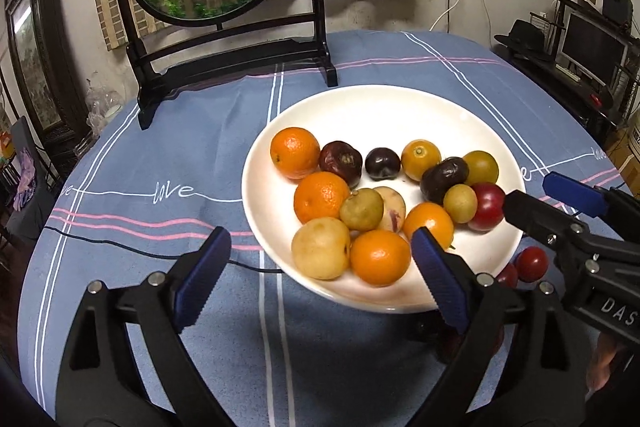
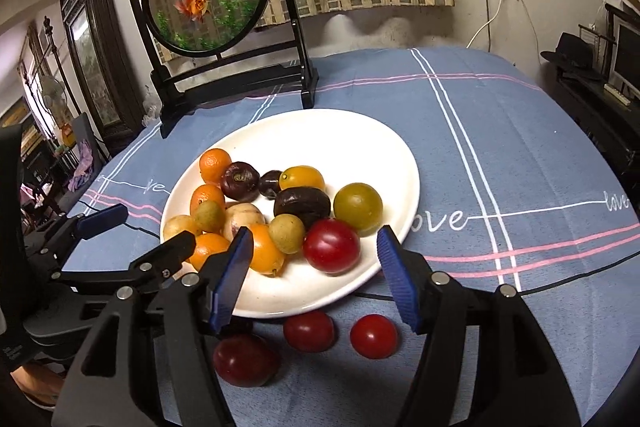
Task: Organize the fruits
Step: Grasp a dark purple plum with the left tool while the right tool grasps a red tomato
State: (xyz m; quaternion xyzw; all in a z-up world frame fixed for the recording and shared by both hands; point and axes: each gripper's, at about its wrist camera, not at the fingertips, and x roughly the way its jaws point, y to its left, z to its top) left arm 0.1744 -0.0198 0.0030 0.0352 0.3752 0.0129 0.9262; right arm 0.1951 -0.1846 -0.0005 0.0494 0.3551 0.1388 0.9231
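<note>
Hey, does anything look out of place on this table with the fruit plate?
Yes. Three red fruits lie on the tablecloth just off the near rim of the white plate, while all the other fruit sits on it.

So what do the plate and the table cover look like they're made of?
Plate: likely glazed ceramic; smooth white, glossy, with soft highlights on its rim. Table cover: woven fabric, matte blue with printed stripes and lettering; it creases and drapes at the edge.
</note>
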